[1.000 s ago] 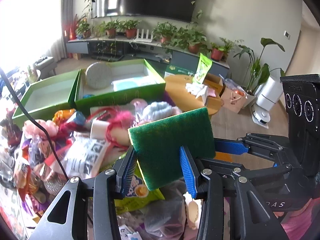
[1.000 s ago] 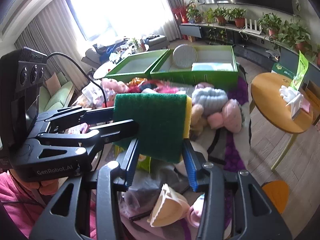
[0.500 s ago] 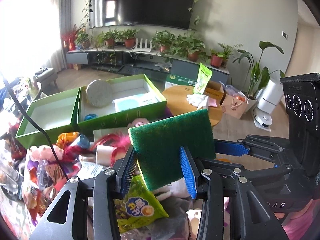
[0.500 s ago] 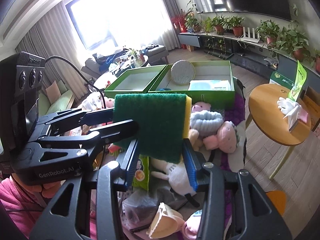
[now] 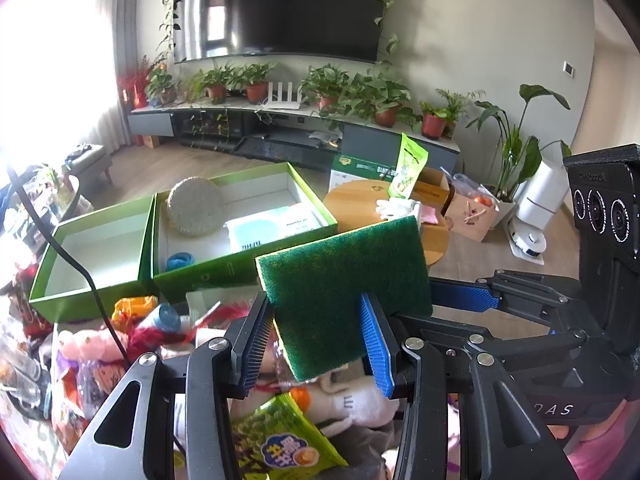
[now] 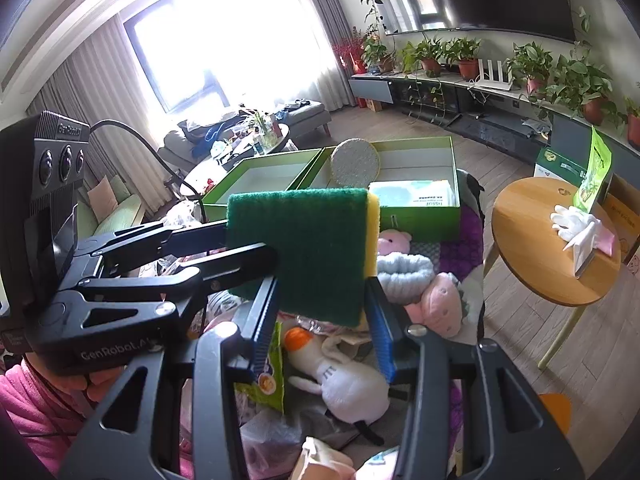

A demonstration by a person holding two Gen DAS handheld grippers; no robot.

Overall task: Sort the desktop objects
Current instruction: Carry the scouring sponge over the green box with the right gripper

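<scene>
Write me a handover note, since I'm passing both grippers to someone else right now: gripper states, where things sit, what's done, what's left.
Left gripper and right gripper: both shut on the green scouring sponge, held in the air between them.
Right green box holds a round pad, a tissue pack and a small blue item. Left green box looks empty.
Left to do: place the sponge, then sort the toys and snack packets piled below.
</scene>
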